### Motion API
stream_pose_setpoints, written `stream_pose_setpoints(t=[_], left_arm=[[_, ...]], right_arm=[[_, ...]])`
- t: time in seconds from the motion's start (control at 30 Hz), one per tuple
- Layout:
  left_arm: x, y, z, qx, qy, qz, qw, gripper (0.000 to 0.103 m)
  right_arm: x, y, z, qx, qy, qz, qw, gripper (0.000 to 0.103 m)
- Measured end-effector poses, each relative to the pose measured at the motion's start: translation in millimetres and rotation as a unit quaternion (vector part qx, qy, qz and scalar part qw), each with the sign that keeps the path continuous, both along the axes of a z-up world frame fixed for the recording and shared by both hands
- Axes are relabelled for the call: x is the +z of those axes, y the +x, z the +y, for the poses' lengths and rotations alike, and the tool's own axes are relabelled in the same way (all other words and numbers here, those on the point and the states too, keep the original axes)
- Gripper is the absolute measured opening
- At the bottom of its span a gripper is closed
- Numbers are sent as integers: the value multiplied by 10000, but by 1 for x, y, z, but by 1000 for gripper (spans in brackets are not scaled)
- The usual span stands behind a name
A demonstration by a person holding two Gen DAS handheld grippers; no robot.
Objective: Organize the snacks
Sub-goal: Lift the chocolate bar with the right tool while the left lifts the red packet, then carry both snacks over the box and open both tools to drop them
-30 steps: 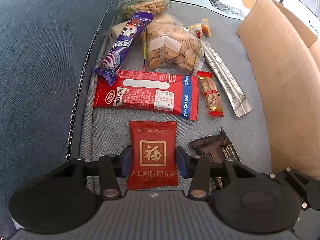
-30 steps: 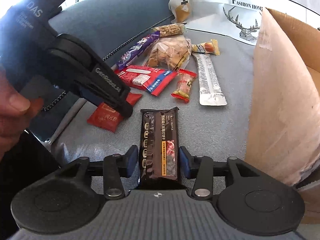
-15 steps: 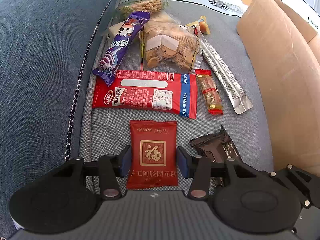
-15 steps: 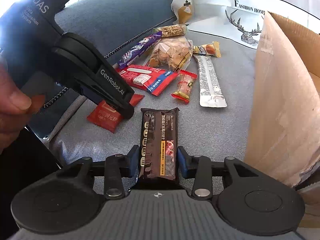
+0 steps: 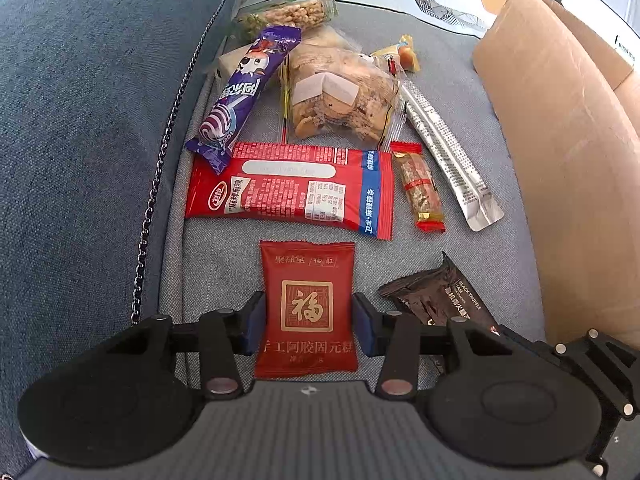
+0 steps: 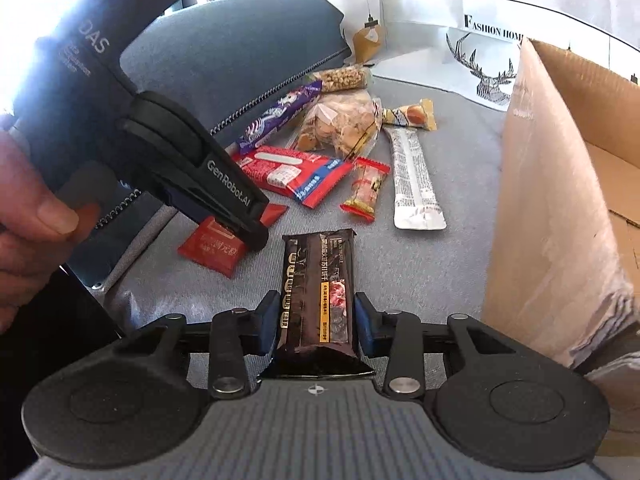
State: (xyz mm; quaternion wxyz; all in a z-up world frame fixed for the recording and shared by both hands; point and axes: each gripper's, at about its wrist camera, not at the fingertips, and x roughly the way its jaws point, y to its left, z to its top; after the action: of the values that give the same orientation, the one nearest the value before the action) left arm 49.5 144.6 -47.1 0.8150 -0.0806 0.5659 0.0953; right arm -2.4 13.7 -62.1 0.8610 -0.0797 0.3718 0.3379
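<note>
My left gripper (image 5: 309,326) is shut on a small red packet with a gold square (image 5: 307,304) that lies on the grey sofa seat. In the right wrist view that packet (image 6: 214,248) lies under the left gripper's fingers (image 6: 240,220). My right gripper (image 6: 317,324) is shut on a dark brown snack bar (image 6: 318,280); the bar (image 5: 444,292) also shows to the right in the left wrist view. More snacks lie beyond: a long red pack (image 5: 292,190), a purple bar (image 5: 244,92), a clear cookie bag (image 5: 340,96), a small red-gold bar (image 5: 420,188) and a silver stick (image 5: 448,152).
A cardboard box (image 6: 560,200) stands open on the right, its wall (image 5: 560,140) beside the snacks. The blue sofa back (image 5: 80,120) rises on the left. A white pillow with a deer print (image 6: 460,40) lies at the back.
Both grippers have closed a little more onto their packets. The right gripper has lifted the dark bar's near end slightly.
</note>
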Motion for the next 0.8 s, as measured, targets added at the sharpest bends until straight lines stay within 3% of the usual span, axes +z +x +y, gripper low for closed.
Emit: stream_pose_setpoints(t=[0.23, 0.47, 0.8], left_arm=[[16, -13, 3, 21, -51, -452, 9990, 47], [41, -37, 13, 222, -241, -1285, 9912, 47], [78, -52, 10, 236, -363, -2003, 9788, 47]], right_arm=[[12, -9, -4, 10, 123, -303, 9995, 41], [32, -20, -15, -116, 338, -738, 9966, 41], [104, -20, -64, -453, 963, -1567, 9819, 41]])
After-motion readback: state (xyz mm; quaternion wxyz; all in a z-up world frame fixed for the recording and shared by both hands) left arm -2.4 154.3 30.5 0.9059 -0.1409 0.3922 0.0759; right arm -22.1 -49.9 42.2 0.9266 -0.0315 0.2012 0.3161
